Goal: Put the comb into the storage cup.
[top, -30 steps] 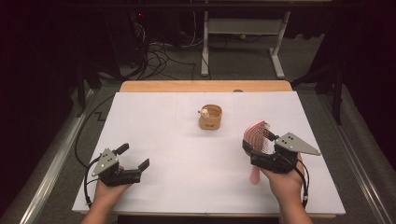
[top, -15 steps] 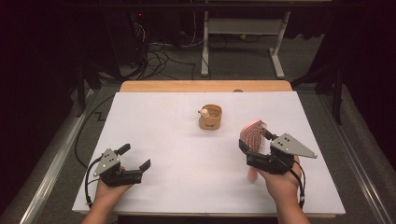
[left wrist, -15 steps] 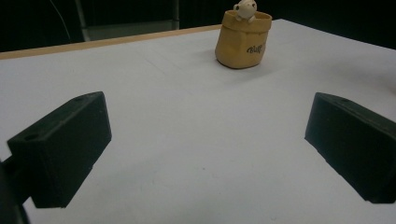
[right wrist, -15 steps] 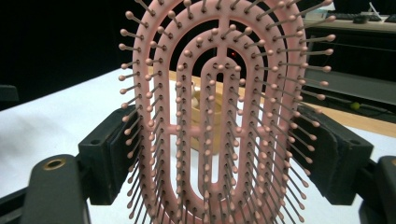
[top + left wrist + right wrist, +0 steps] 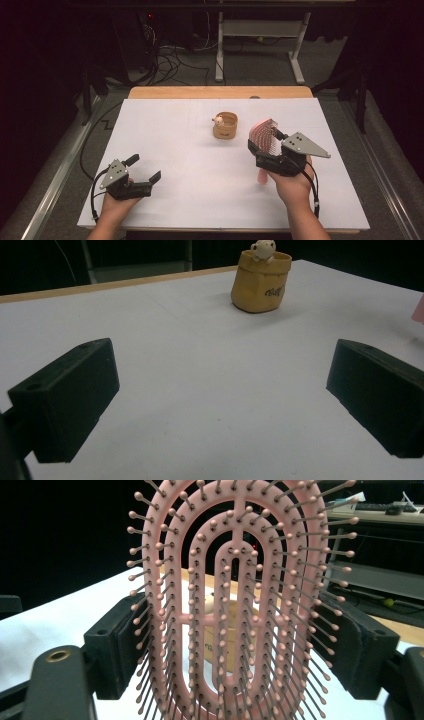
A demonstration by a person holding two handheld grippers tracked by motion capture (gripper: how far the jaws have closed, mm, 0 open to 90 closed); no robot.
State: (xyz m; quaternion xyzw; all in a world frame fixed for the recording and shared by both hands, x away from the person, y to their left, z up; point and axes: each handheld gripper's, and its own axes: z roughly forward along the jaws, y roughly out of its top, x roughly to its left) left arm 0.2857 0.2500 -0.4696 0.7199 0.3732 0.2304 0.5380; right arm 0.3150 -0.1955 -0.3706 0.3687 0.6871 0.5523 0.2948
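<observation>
The pink hairbrush (image 5: 263, 134) is standing upright off the bench, its vented oval head made of nested loops and studded with ball-tipped bristles (image 5: 165, 630). The head is sitting clamped by its two edges between the jaws of the right hand-held gripper (image 5: 265, 147), with the pink handle (image 5: 262, 176) hanging down below. It is hovering just to the right of the small tan pot (image 5: 225, 125), a little nearer the person, and not touching it.
</observation>
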